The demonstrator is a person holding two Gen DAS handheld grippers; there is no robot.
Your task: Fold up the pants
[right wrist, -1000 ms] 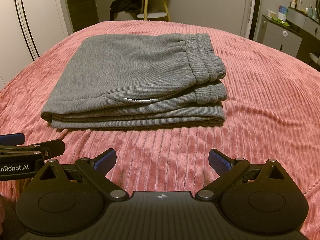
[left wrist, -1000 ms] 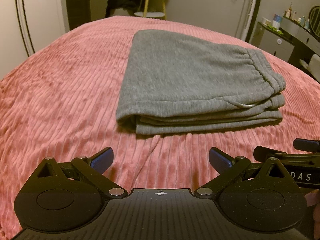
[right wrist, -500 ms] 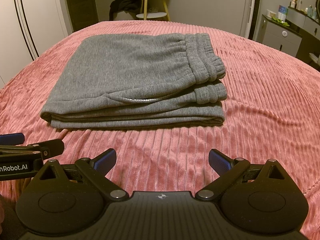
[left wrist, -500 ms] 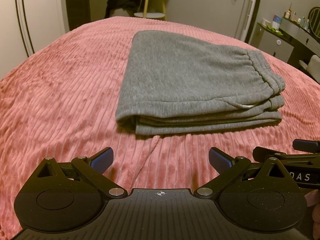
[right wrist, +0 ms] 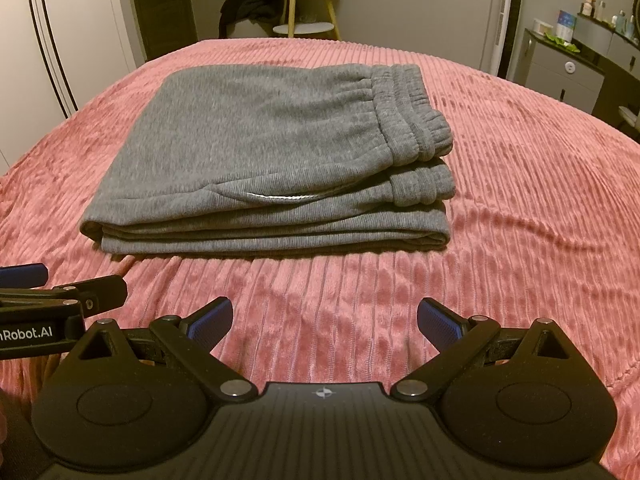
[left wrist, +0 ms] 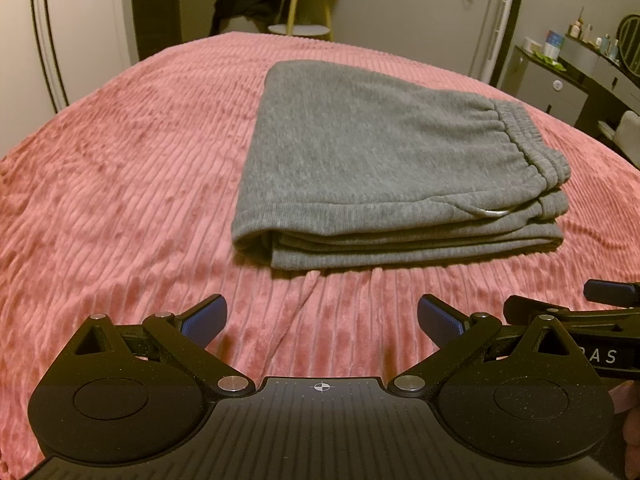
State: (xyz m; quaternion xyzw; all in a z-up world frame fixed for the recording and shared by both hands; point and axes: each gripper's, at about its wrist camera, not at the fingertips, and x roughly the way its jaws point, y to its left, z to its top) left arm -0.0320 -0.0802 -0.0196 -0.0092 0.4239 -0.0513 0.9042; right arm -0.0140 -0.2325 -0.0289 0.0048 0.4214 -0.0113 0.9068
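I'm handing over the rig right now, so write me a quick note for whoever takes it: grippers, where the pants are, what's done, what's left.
Left gripper: open, empty, held low over the bedspread short of the pants.
Right gripper: open, empty, beside the left one, same stance.
Grey pants: lying folded in a flat, layered stack on the pink ribbed bedspread, waistband on the right end, touched by neither gripper.
Done: the folding looks complete; edges sit roughly aligned.
Left: probably nothing but a check of the stack; tidy the near edge only if you want it neater.

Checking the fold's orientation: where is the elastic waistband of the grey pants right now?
In both views the waistband runs along the right end of the folded grey pants, on the pink bedspread, beyond both open hand-held grippers.
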